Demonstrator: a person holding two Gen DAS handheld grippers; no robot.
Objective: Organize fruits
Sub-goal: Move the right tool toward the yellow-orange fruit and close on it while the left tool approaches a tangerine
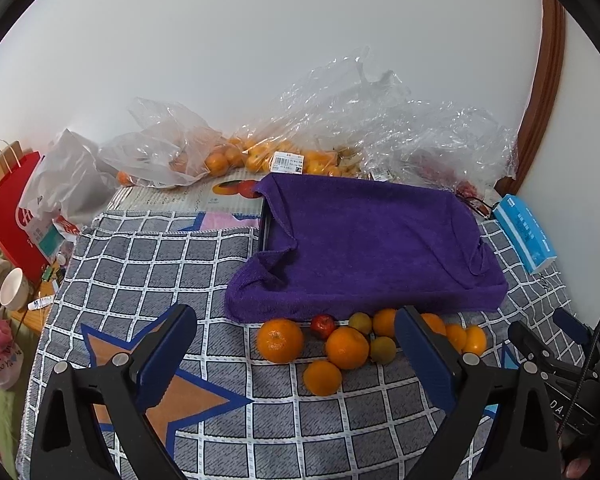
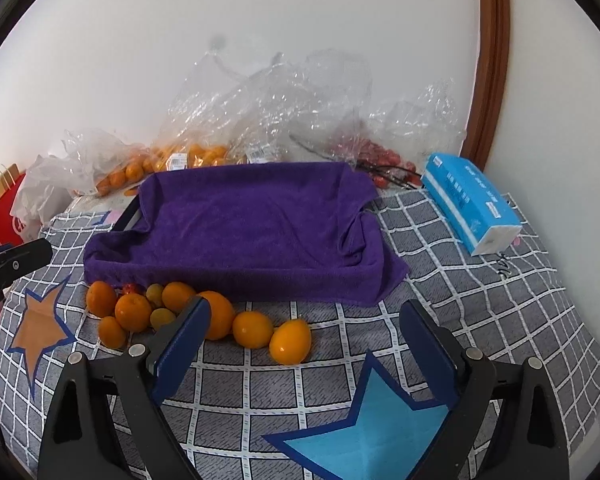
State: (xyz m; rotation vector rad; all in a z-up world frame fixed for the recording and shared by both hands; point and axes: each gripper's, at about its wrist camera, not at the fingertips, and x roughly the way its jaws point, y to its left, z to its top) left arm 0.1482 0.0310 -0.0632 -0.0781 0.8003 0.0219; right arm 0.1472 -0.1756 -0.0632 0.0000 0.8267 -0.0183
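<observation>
Checked grey cloth (image 2: 480, 280) with star patches covers the desk, a white wall behind it. On that cloth a cluster of loose fruits (image 1: 348, 346) lies in a rough row just in front of the tray draped in a purple towel (image 1: 364, 240), the row running along the tray's near edge. Most are oranges; the largest orange (image 1: 280, 340) sits at the row's left end in the left wrist view, with a small red fruit (image 1: 323, 326) and two greenish ones tucked among them.

Both tools are empty, jaws spread wide. The left tool (image 1: 296, 356) looks straight at the cluster, which lies between and just beyond its fingers, so it seems the nearer one for a first pick. The right tool (image 2: 304, 344) points past the row's right end; an egg-shaped orange fruit (image 2: 290, 342) lies just ahead between its fingers, the rest off to its left.

Further back, clear plastic bags (image 1: 340, 120) hold more oranges against the wall, a blue tissue pack (image 2: 472, 204) lies to the right of the tray, and a red paper bag (image 1: 12, 208) stands at far left.
</observation>
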